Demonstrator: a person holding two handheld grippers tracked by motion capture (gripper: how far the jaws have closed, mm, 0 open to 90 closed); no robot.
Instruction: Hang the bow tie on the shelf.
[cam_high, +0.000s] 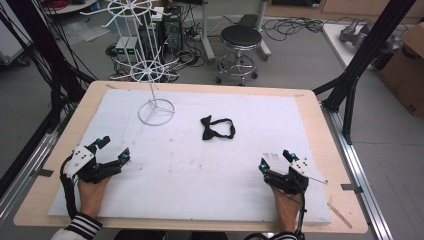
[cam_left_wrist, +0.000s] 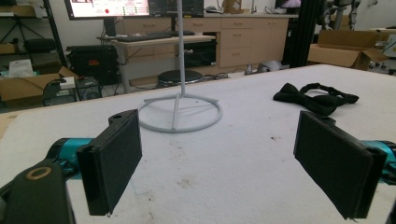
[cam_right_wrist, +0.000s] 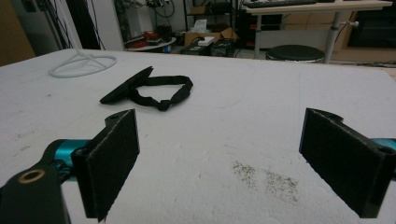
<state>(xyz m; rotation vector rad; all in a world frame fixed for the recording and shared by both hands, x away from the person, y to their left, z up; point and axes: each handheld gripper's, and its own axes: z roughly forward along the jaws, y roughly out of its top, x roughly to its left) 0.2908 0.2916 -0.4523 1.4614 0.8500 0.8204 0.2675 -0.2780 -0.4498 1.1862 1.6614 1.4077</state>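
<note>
A black bow tie (cam_high: 217, 128) with its strap lies flat on the white mat (cam_high: 200, 170), near the middle toward the back. It shows at the upper right in the left gripper view (cam_left_wrist: 317, 97) and at the upper left in the right gripper view (cam_right_wrist: 147, 91). A white wire stand (cam_high: 156, 111) rises from its ring base at the back left of the mat (cam_left_wrist: 180, 112). My left gripper (cam_high: 114, 149) rests low at the front left, open and empty. My right gripper (cam_high: 275, 160) rests at the front right, open too, with nothing between its jaws.
The mat covers a wooden table (cam_high: 320, 115). Behind the table stand a black round stool (cam_high: 241, 37), cables and equipment on the floor. A black frame post (cam_high: 360, 65) rises at the right. A dark smudge (cam_right_wrist: 266, 179) marks the mat ahead of the right gripper.
</note>
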